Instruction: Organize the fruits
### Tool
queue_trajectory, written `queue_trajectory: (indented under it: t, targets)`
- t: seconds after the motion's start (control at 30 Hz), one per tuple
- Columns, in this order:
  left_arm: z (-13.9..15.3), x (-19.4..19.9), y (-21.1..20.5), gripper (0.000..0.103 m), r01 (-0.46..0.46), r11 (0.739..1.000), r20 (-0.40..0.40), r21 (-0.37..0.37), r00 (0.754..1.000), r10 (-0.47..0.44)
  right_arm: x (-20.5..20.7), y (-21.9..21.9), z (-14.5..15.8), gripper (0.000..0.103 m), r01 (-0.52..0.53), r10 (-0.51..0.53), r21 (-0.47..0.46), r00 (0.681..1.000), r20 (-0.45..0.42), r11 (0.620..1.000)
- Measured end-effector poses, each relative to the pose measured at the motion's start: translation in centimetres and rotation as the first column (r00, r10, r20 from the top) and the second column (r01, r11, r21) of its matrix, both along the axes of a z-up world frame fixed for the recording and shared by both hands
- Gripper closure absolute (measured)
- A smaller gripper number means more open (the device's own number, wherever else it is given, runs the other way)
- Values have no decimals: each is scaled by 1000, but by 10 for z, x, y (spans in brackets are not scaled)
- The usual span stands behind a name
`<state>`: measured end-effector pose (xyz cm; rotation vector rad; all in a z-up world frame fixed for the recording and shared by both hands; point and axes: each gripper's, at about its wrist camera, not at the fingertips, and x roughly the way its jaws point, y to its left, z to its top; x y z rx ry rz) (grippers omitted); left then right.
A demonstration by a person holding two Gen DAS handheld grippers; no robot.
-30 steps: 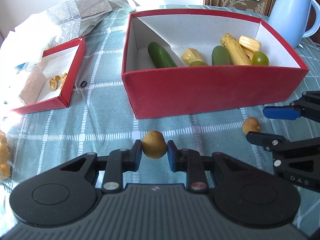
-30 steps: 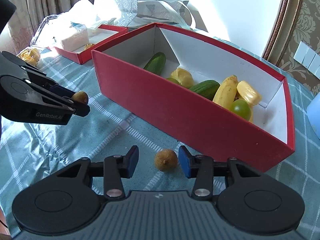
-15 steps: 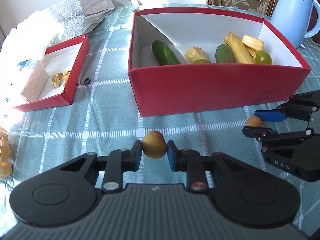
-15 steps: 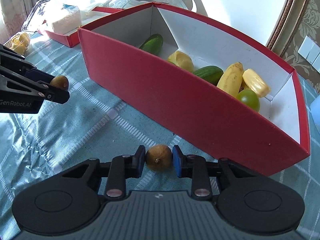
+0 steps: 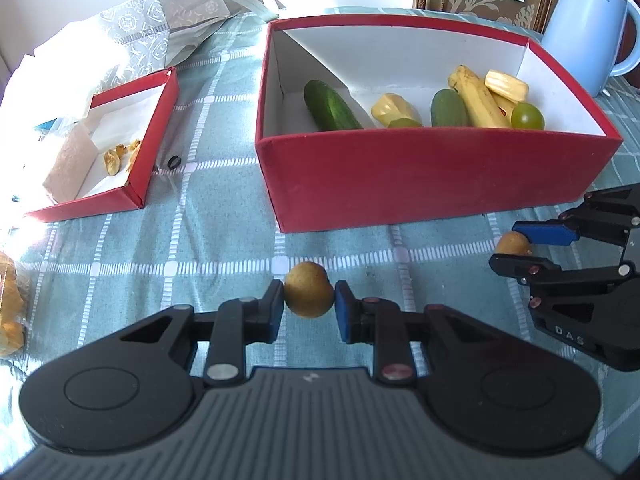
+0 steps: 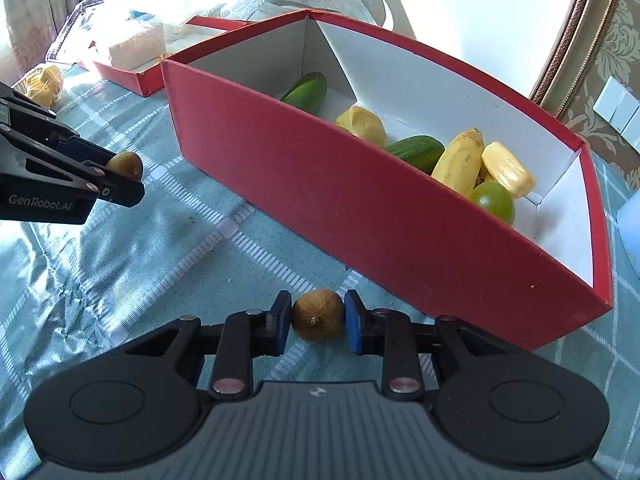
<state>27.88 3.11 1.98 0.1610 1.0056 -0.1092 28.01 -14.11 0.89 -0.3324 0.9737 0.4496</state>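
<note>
My left gripper (image 5: pixel 309 307) is shut on a small round tan fruit (image 5: pixel 309 294), held above the checked cloth in front of the big red box (image 5: pixel 420 176). My right gripper (image 6: pixel 314 316) is shut on a second small brown fruit (image 6: pixel 317 314), close to the box's near wall (image 6: pixel 360 208). Each gripper shows in the other's view, the right one (image 5: pixel 516 246) and the left one (image 6: pixel 126 168), each with its fruit. The box holds two cucumbers (image 5: pixel 330 106), a banana (image 5: pixel 476 98), yellow pieces and green grapes (image 5: pixel 527 117).
A shallow red lid (image 5: pixel 140 160) with yellow scraps lies left of the box. A pale blue kettle (image 5: pixel 588 20) stands at the back right. Patterned bags (image 5: pixel 160 36) are at the back left. Bagged yellow fruit (image 5: pixel 8 312) lies at the far left edge.
My right gripper closed on the brown fruit that lay on the cloth and lifted it slightly. My left gripper kept its fruit and drifted a little.
</note>
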Motion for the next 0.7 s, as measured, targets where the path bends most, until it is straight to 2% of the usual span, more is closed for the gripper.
queue_trajectory:
  t: [0.53,0.6,0.67,0.7]
  targets:
    - [9,2,-4,79,22,1000,10,-7,1000,-22,-9,-15,14,76,19,-20,7,1000,16,1000]
    - [5,0,-5,79,23,1000,19,19,1000,-23,-10,-16,15,76,20,-20,8,1000,20,1000]
    - [1,0,-8,73,46,999,22,21,999,-46,-11,-16,15,76,17,-17,10,1000,22,1000]
    - [0,-1,-9,59,54,998,26,20,998,-54,-11,-16,16,76,16,-16,13,1000,21,1000]
